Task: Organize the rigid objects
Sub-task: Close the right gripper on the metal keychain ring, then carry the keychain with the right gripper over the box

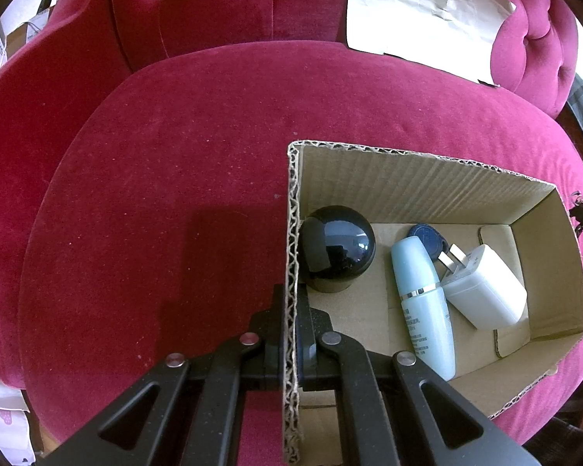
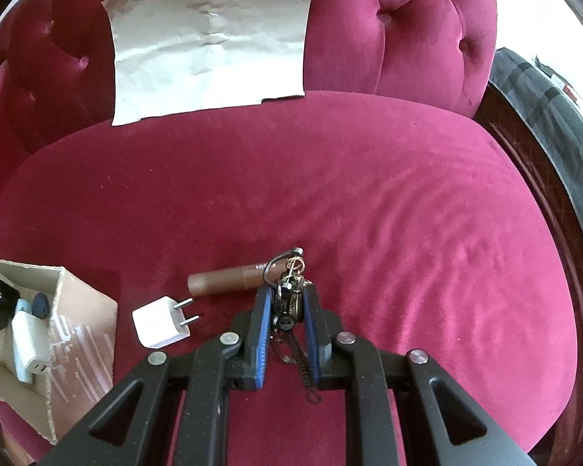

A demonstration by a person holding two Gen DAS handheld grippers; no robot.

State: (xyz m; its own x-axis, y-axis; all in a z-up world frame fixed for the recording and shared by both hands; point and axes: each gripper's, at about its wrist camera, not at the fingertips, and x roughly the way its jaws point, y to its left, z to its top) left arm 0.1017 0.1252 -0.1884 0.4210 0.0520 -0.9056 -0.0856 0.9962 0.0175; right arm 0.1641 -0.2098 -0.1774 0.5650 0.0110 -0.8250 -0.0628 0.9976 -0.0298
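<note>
Both claws are gripping: my left gripper [image 1: 291, 334] is pinching the brown cardboard box [image 1: 291, 233] wall, while only my right wrist view is showing the right gripper [image 2: 287, 306] clamping the dark metal keychain [image 2: 287, 299].

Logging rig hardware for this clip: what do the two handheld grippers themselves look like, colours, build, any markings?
Both are matte black linkage grippers: angular arms with triangular cut-outs, joined by round silver pivot pins. The right gripper has blue pads lining the inner faces of its fingers. The left gripper shows the same black frame and pins; a bluish pad is just visible. No cables, labels or sleeves are visible.
</note>
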